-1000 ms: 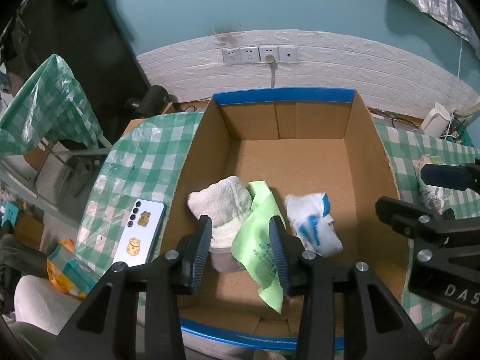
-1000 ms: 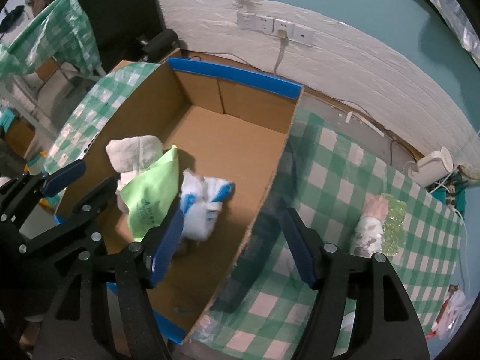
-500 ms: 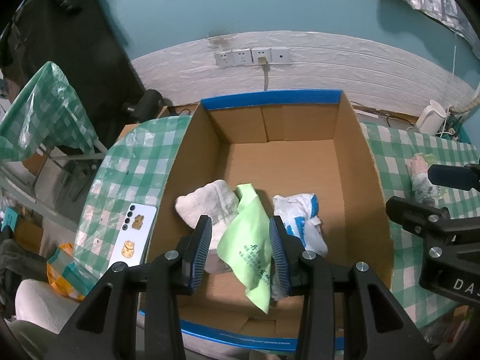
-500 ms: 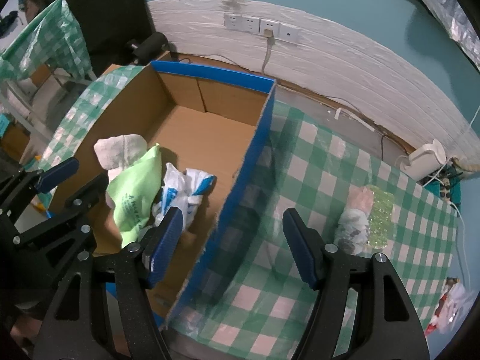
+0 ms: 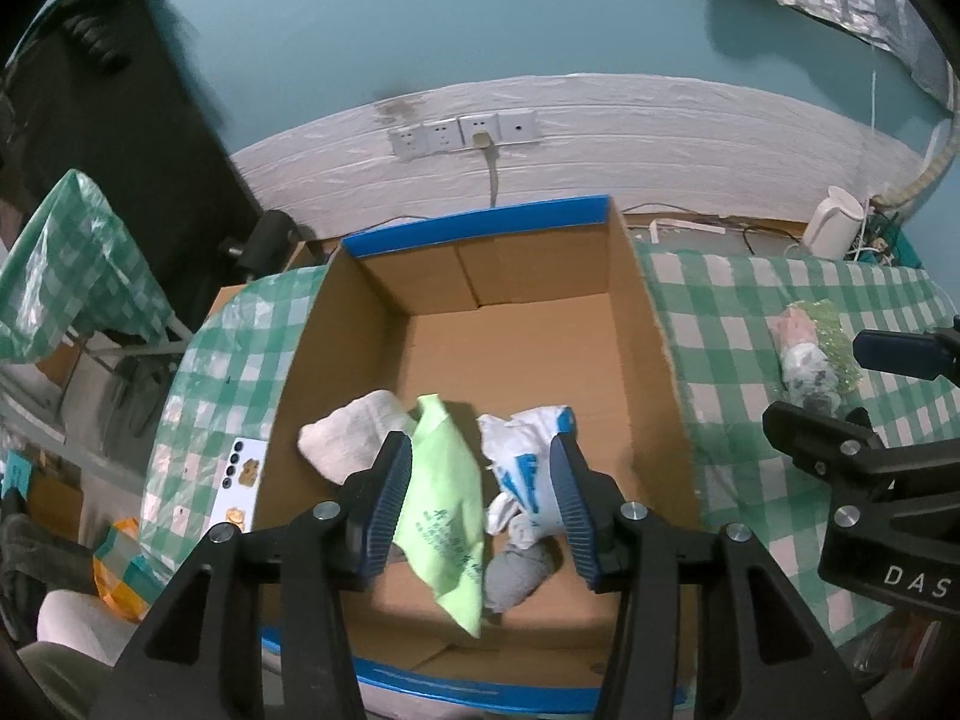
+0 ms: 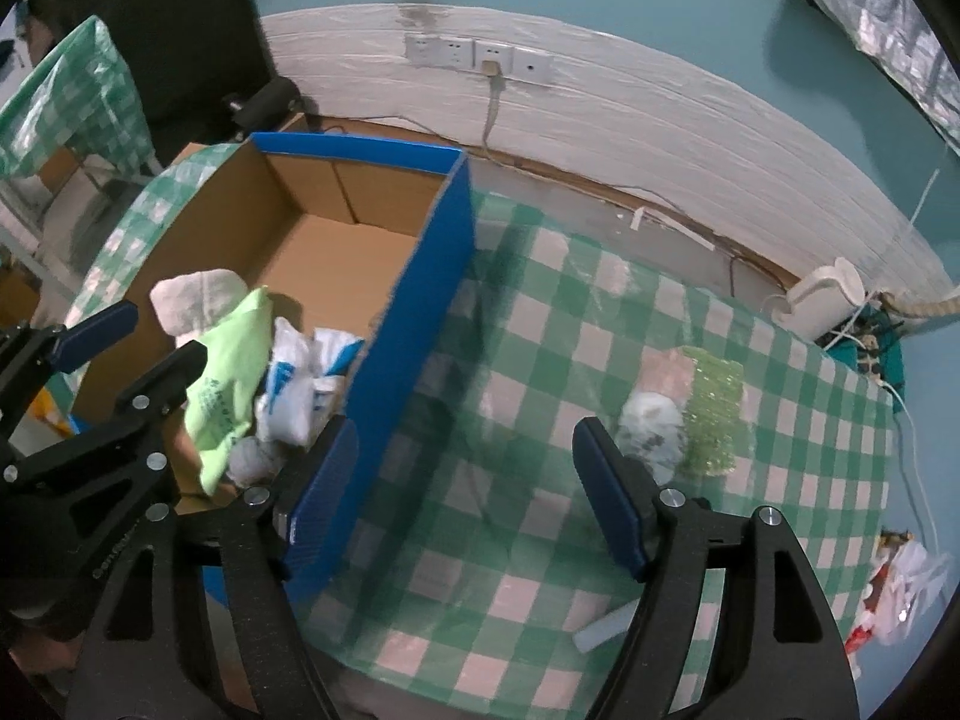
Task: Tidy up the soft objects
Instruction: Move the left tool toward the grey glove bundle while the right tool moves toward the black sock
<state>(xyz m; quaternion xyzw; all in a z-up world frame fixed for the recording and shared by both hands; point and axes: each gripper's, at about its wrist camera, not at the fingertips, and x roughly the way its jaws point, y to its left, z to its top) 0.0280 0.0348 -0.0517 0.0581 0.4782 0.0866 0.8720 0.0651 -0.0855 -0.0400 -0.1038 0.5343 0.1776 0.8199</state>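
Observation:
An open cardboard box (image 5: pixel 480 228) with blue rims holds a white towel (image 5: pixel 354 438), a light green bag (image 5: pixel 444 504), a white and blue plastic bag (image 5: pixel 522 456) and a grey sock (image 5: pixel 516 570). My left gripper (image 5: pixel 483 504) hovers over the box's near end. Its jaws are opening, and the green bag hangs loosely between the pads without being pressed. My right gripper (image 6: pixel 465 498) is over the checked tablecloth, just right of the box's blue wall (image 6: pixel 420 324). Its jaws are opening with nothing between them. A pink, white and green soft bundle (image 6: pixel 660 414) lies beyond its right finger.
A phone (image 5: pixel 240 480) lies on the cloth left of the box. A white appliance (image 6: pixel 822 300) with cables stands at the back right by the wall. A small pale tube (image 6: pixel 606 630) lies near the table's front edge, and a red and white bag (image 6: pixel 900 612) sits at the far right.
Both grippers have shifted to the right. The right one went from over the box wall to over the tablecloth. The left jaws widened off the green bag, and the grey sock came into view.

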